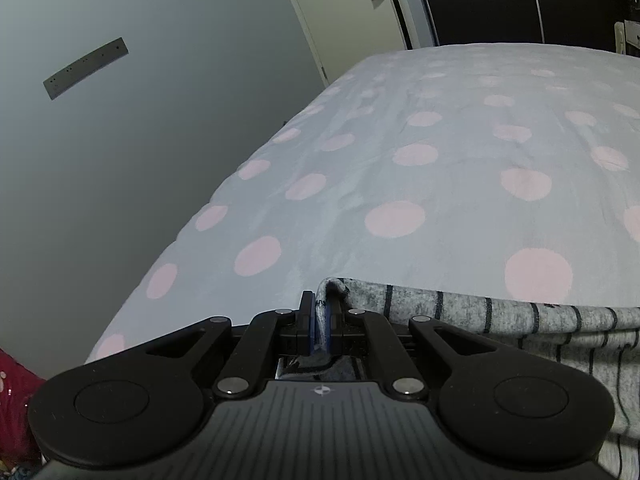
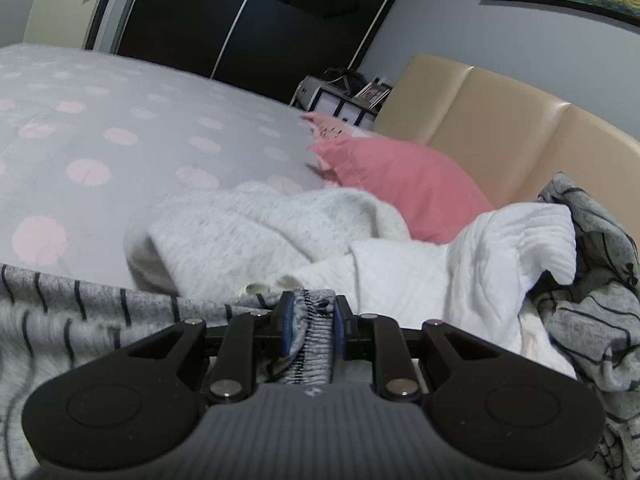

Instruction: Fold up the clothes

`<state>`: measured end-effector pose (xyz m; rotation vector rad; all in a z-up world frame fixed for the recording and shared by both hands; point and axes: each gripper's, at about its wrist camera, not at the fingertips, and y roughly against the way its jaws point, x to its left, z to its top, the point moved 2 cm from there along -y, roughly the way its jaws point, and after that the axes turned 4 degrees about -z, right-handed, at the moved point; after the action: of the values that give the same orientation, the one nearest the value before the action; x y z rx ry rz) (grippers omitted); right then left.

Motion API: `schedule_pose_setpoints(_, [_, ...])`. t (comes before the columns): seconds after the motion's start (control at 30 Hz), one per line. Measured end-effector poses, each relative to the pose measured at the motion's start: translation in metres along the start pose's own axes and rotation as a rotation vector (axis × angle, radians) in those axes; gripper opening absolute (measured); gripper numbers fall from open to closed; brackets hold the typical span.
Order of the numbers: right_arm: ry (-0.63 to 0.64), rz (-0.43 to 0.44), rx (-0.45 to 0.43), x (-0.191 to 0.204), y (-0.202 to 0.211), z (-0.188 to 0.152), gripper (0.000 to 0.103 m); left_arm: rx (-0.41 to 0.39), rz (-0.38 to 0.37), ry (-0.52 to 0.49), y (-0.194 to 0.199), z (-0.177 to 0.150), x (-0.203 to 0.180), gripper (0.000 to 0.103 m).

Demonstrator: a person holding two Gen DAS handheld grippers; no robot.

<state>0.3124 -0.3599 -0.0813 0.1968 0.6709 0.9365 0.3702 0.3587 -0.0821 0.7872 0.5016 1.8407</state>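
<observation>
Fingers (image 1: 307, 314) of the left gripper (image 1: 322, 316) are pinched tight on a corner of the grey striped garment (image 1: 520, 328), a small fold of it poking up above the blue pads. Those of the right gripper (image 2: 311, 320) clamp a thicker bunch of the same garment, its gathered ribbed edge (image 2: 316, 336) filling the narrow gap between them. The striped cloth stretches between the two grippers along the near edge of the bed (image 1: 400, 160), which wears a pale grey cover with pink dots.

Only the right wrist view shows the rest of the laundry: a heap with a fuzzy white sweater (image 2: 260, 232), a white ribbed garment (image 2: 500, 256) and another grey piece with dark lines (image 2: 592, 312), lying just beyond the gripper, beside a pink pillow (image 2: 408, 184) and a beige padded headboard (image 2: 520, 128). Dark wardrobe doors (image 2: 260, 20) stand behind the bed.

Only the left wrist view shows the bare grey wall (image 1: 140, 140) at the bed's other side, a pale door (image 1: 348, 12), and a scrap of dark red fabric (image 1: 16, 400) at the lower left corner.
</observation>
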Motion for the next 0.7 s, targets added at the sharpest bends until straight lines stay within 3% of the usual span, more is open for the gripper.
schedule_pose_setpoints(0.1, [-0.009,-0.008,0.014,0.004,-0.009,0.0,0.023,-0.021,-0.046,0.015,-0.008,-0.005,-0.009,0.008])
schedule_pose_setpoints(0.23, [0.035,-0.012,0.008,0.012,-0.015,-0.005,0.025,0.008,-0.073,-0.064,-0.016,-0.015,-0.018,0.028])
schedule_pose_setpoints(0.37, [0.055,-0.001,-0.001,0.01,-0.011,-0.006,0.033,0.014,-0.074,-0.077,-0.009,-0.022,-0.009,0.028])
schedule_pose_setpoints(0.53, [0.041,0.037,-0.008,0.0,0.006,-0.004,0.043,-0.003,-0.154,-0.179,0.015,-0.038,-0.002,0.033])
schedule_pose_setpoints(0.7, [0.08,0.114,-0.024,0.0,0.038,-0.002,0.044,-0.026,-0.267,-0.32,0.042,-0.065,0.0,0.037])
